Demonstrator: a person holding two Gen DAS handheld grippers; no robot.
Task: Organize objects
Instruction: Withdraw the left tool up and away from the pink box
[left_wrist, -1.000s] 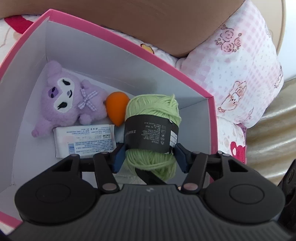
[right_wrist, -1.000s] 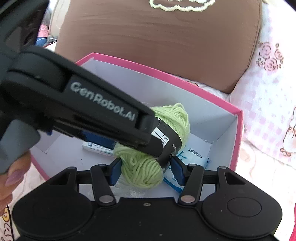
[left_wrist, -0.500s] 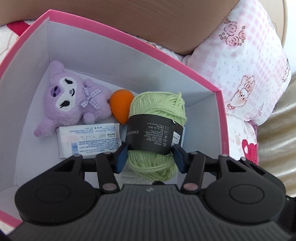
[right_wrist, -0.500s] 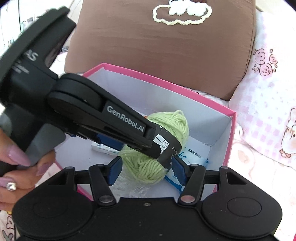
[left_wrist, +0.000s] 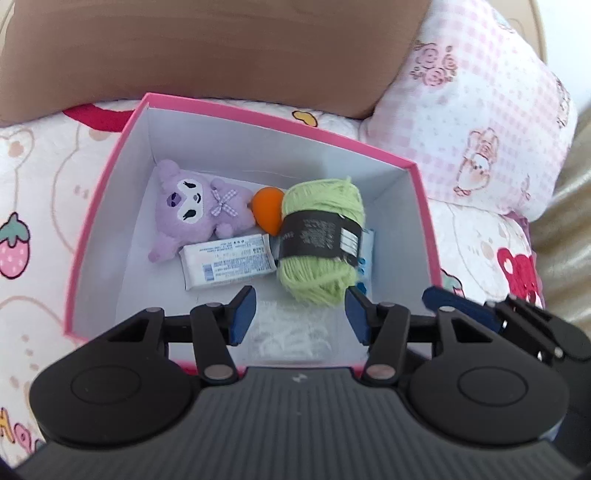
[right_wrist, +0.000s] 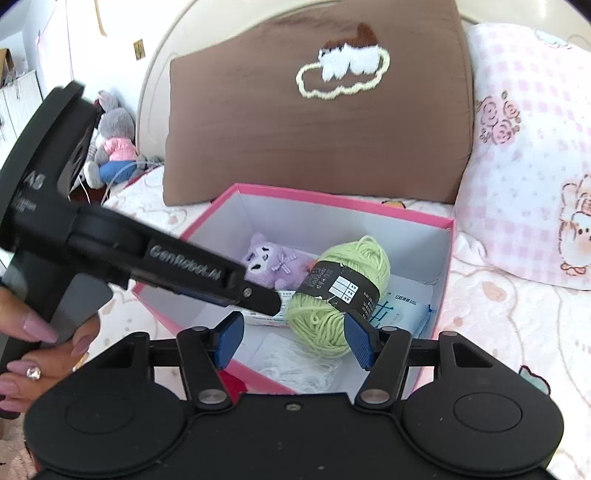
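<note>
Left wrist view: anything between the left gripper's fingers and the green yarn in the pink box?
Nothing visible. The left gripper hangs open above the pink box, and the green yarn lies on the box floor just ahead of its fingers. The orange ball and white packet sit beside the yarn, off that path.

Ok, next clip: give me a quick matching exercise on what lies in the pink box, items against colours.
Things:
1. plush toy
2. ball of yarn
3. egg-shaped sponge
4. box rim

Colours:
a. orange
b. pink
c. purple
d. light green

Pairs: 1-c, 2-d, 3-a, 4-b
</note>
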